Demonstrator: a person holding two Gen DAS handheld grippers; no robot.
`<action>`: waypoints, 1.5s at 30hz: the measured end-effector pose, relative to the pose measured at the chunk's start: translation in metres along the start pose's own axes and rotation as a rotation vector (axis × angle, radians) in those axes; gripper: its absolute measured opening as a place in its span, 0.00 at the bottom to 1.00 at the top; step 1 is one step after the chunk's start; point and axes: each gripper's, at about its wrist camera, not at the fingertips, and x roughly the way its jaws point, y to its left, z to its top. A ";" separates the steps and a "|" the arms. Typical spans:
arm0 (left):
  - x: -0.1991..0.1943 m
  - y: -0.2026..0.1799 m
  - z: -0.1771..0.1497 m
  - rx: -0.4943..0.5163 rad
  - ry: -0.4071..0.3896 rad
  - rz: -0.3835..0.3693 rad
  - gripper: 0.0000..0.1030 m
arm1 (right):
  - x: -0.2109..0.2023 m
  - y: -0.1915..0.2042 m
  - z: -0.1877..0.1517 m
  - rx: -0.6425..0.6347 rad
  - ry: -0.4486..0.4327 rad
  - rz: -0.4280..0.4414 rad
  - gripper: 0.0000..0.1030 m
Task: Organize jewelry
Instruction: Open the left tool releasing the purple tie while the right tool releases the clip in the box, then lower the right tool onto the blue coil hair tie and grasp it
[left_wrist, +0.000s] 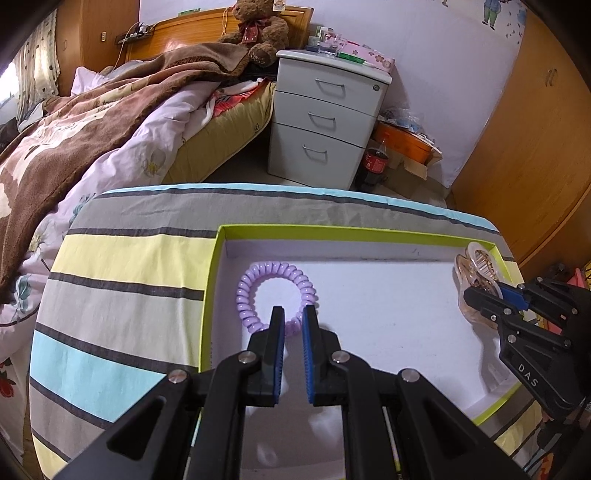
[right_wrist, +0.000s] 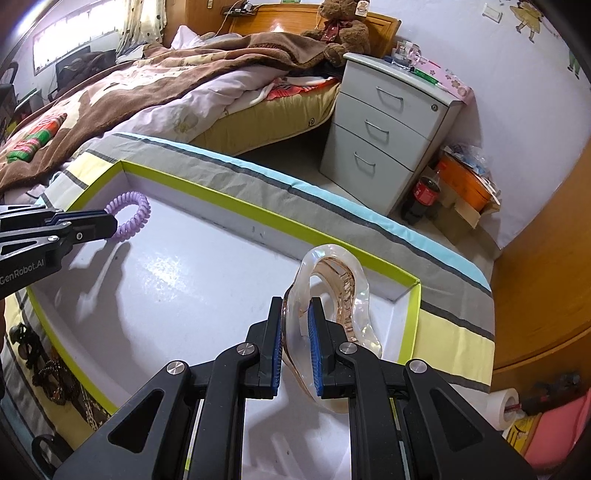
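Note:
A shallow white box with a lime-green rim (left_wrist: 332, 230) (right_wrist: 221, 194) lies on a striped cloth. My left gripper (left_wrist: 293, 312) is shut on a purple spiral hair tie (left_wrist: 258, 280) (right_wrist: 136, 212), which hangs low over the box's left part. My right gripper (right_wrist: 297, 304) is shut on one side of a clear pinkish hair claw clip (right_wrist: 351, 288) (left_wrist: 476, 266), held near the box's right wall. Each gripper shows in the other's view: the left gripper (right_wrist: 110, 223) at the left edge, the right gripper (left_wrist: 471, 295) at the right.
The striped cloth (left_wrist: 129, 266) covers the table. Dark beaded jewelry (right_wrist: 48, 373) lies on it outside the box's near-left rim. Beyond stand a bed with a brown blanket (left_wrist: 92, 122), a grey drawer unit (left_wrist: 325, 122) and a cola bottle (left_wrist: 375, 162) on the floor.

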 end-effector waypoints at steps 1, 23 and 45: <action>0.000 0.000 0.000 -0.004 0.002 -0.003 0.11 | 0.000 0.000 0.000 0.000 0.000 -0.004 0.13; -0.055 -0.003 -0.015 -0.015 -0.086 -0.011 0.57 | -0.054 0.005 -0.011 0.055 -0.119 -0.012 0.18; -0.144 0.014 -0.093 -0.064 -0.183 -0.082 0.78 | -0.118 0.031 -0.101 0.125 -0.160 0.097 0.30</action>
